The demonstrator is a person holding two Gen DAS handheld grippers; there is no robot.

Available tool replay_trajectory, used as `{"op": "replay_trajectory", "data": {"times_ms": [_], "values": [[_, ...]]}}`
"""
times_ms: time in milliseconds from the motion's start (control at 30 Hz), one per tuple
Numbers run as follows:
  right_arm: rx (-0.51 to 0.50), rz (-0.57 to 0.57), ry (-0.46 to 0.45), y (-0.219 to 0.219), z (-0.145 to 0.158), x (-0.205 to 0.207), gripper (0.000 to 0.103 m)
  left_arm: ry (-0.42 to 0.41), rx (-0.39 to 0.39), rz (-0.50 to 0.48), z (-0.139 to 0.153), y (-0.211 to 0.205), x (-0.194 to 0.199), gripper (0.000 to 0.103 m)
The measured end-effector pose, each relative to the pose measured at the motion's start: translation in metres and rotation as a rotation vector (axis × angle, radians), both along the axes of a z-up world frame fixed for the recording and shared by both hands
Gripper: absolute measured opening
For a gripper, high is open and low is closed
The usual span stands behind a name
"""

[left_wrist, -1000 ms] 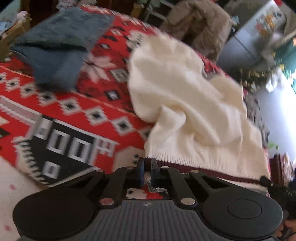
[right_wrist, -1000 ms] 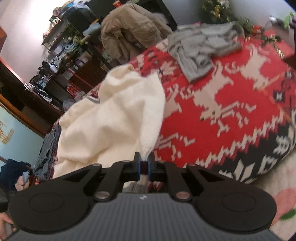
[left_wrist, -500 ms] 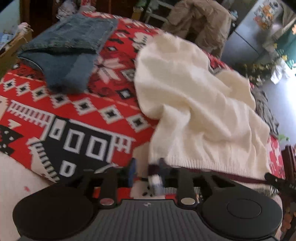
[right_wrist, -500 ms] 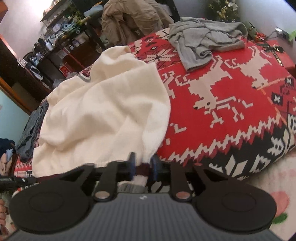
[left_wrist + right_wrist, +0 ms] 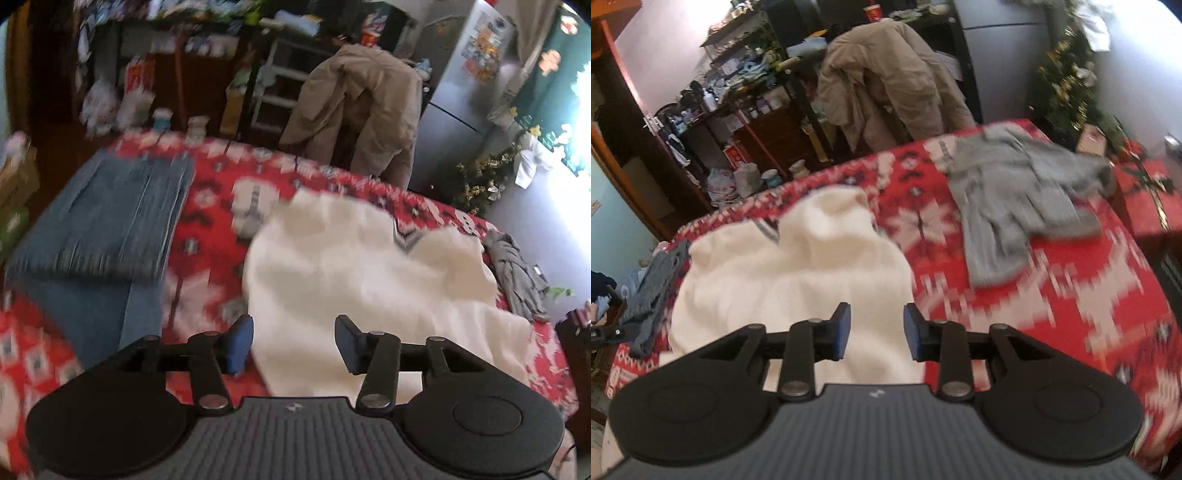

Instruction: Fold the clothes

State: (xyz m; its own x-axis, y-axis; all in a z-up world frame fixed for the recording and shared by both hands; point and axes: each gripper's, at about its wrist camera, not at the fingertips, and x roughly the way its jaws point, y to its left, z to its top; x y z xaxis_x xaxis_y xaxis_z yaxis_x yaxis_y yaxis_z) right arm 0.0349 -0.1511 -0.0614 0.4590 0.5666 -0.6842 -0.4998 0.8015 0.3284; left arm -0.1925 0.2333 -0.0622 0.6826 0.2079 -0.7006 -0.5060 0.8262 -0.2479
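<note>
Both grippers are hanging above the near edge of the bed right now, and neither one is holding anything. The left gripper [image 5: 293, 341] has its jaws standing fairly wide; they have just been opening, and nothing is pinched between the blue pads [image 5: 238, 345], only the sweater lying below the gap. Same deal with the right gripper [image 5: 876, 332]: its jaws have just been opening too, though the gap is narrower than on the left, and they are empty.

The cream knit sweater [image 5: 369, 280] is lying loose and rumpled on the red patterned blanket [image 5: 1071, 295], roughly mid-bed, with its grey-trimmed V-neck [image 5: 770, 230] pointing toward the far side. It's sitting between two other garments: folded blue jeans [image 5: 107, 225] are lying on the left side of the blanket, just apart from the sweater, and a crumpled grey top [image 5: 1008, 206] is lying on the right side, also apart from it.

A tan coat [image 5: 886, 77] is draping over something behind the bed, next to cluttered shelves [image 5: 738, 85]. Everything's a bit motion-blurred.
</note>
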Motion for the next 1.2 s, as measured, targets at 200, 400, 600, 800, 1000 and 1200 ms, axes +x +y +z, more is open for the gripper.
{"op": "replay_trajectory", "data": {"times_ms": [200, 400, 600, 800, 1000, 1200], "values": [[-0.021, 0.058, -0.045, 0.055, 0.016, 0.060, 0.035, -0.018, 0.054, -0.098, 0.009, 0.037, 0.065, 0.050], [-0.039, 0.123, -0.037, 0.113, 0.021, 0.138, 0.042, -0.047, -0.015, -0.118, 0.015, 0.087, 0.132, 0.050], [-0.111, 0.225, -0.011, 0.169, 0.001, 0.195, 0.042, 0.071, 0.000, -0.331, -0.007, 0.098, 0.216, 0.057], [-0.256, 0.341, -0.029, 0.208, -0.047, 0.202, 0.041, 0.176, 0.076, -0.459, -0.046, 0.088, 0.259, 0.050], [-0.284, 0.426, -0.080, 0.216, -0.064, 0.181, 0.040, 0.270, 0.166, -0.639, -0.066, 0.063, 0.263, 0.055], [-0.309, 0.553, -0.154, 0.212, -0.057, 0.137, 0.038, 0.278, 0.262, -0.704, -0.069, 0.048, 0.250, 0.057]]}}
